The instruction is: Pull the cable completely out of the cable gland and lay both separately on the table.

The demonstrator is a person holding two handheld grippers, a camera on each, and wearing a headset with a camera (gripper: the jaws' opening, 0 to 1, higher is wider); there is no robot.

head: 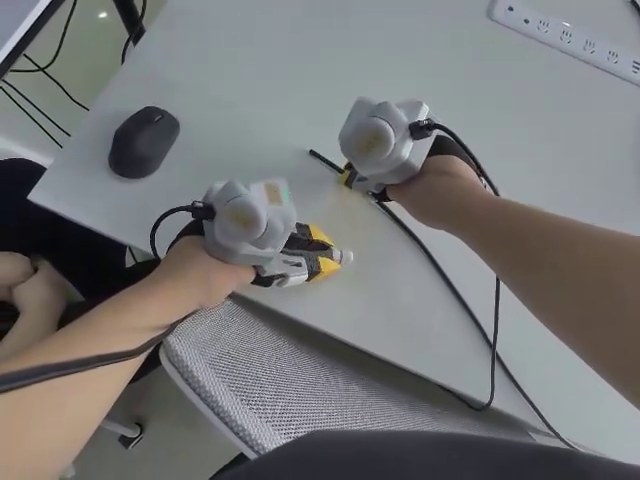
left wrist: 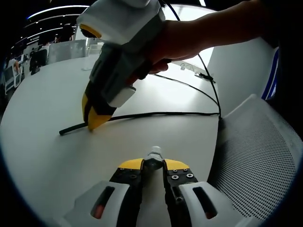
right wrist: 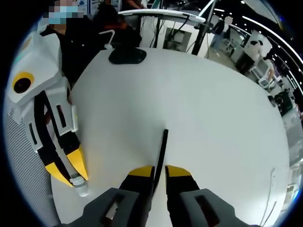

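While your left gripper clamps the cable gland near the white table's lower edge, your right gripper pinches the black cable at centre frame; mouse upper left, power strip upper right.

Two handheld grippers of mine, grey over black and yellow.
My left gripper and my right gripper each have a pale grey plastic shell, yellow-tipped black jaws and a thin black lead. Silver cross-head screws stud the left one's jaws, reddish slots mark its shell, and a round yellow disc sits on its side.
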